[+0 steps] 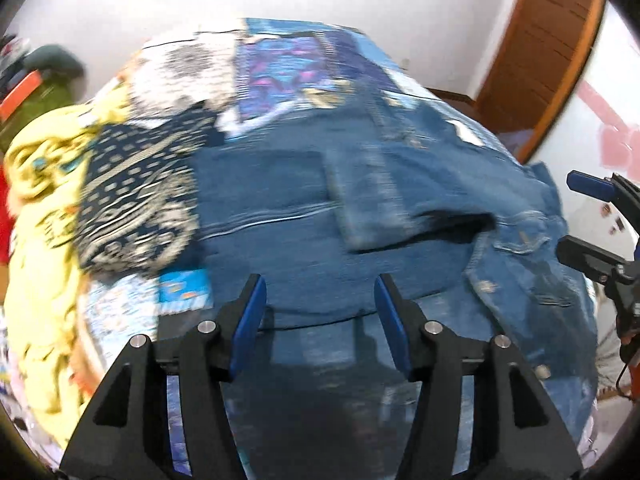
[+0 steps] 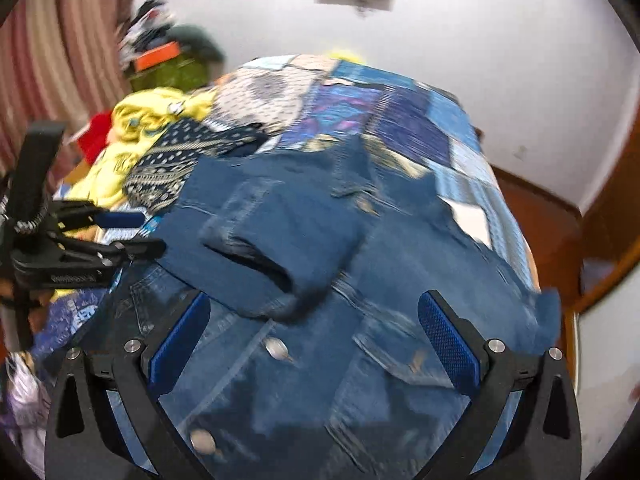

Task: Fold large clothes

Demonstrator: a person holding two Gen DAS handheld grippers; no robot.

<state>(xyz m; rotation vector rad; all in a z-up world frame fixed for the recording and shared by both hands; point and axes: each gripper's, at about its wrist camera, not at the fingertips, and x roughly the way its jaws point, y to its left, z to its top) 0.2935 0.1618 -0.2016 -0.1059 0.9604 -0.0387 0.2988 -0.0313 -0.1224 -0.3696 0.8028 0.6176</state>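
A blue denim jacket (image 1: 304,216) lies spread on the bed, one sleeve (image 1: 372,204) folded across its body. It also shows in the right wrist view (image 2: 328,280), with its metal buttons (image 2: 276,348) near the camera. My left gripper (image 1: 320,312) is open and empty, hovering over the jacket's near edge. My right gripper (image 2: 312,332) is wide open and empty above the button front. The right gripper also shows at the right edge of the left wrist view (image 1: 592,220), and the left gripper at the left of the right wrist view (image 2: 132,232).
A patchwork blue bedspread (image 1: 288,64) covers the bed. A pile of clothes, yellow (image 1: 44,208) and navy patterned (image 1: 136,200), lies left of the jacket. A wooden door (image 1: 540,52) stands at the right, a white wall behind, a striped curtain (image 2: 60,48) at the left.
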